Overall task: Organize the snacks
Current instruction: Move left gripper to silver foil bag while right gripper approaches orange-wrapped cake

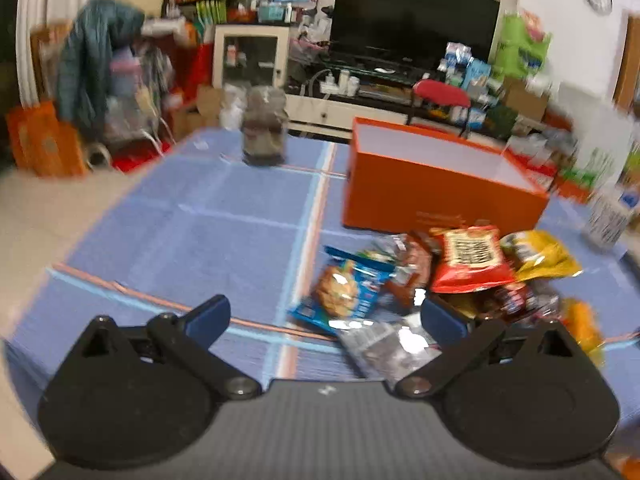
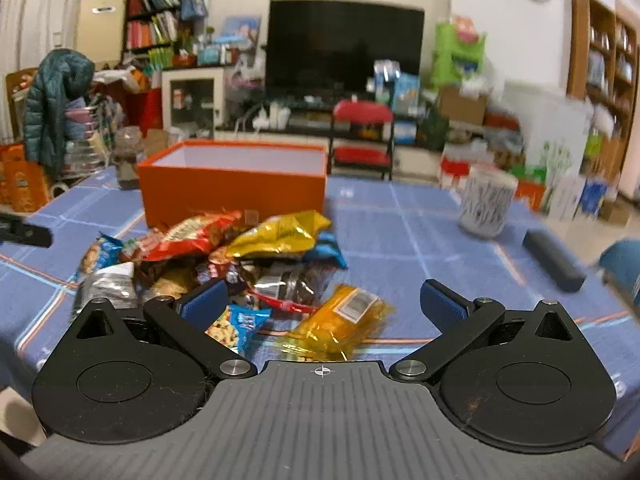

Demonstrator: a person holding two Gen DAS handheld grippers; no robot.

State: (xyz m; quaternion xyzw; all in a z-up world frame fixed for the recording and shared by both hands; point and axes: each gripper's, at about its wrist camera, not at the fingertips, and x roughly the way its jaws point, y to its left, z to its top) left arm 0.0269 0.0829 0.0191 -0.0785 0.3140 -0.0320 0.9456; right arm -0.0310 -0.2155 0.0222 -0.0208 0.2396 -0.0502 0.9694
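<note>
A cluttered living room surrounds a table (image 2: 400, 232) under a blue checked cloth. On it stands an orange box (image 2: 232, 188), open; the part of its inside that shows is bare. The snacks (image 2: 224, 256) lie heaped on the cloth just in front of it, so the sorting seems hardly begun. The left hand-held gripper (image 1: 326, 314) and the right hand-held gripper (image 2: 322, 300) both hover near the heap, jaws spread wide, gripping nothing. Every packet seemingly remains to be boxed.
</note>
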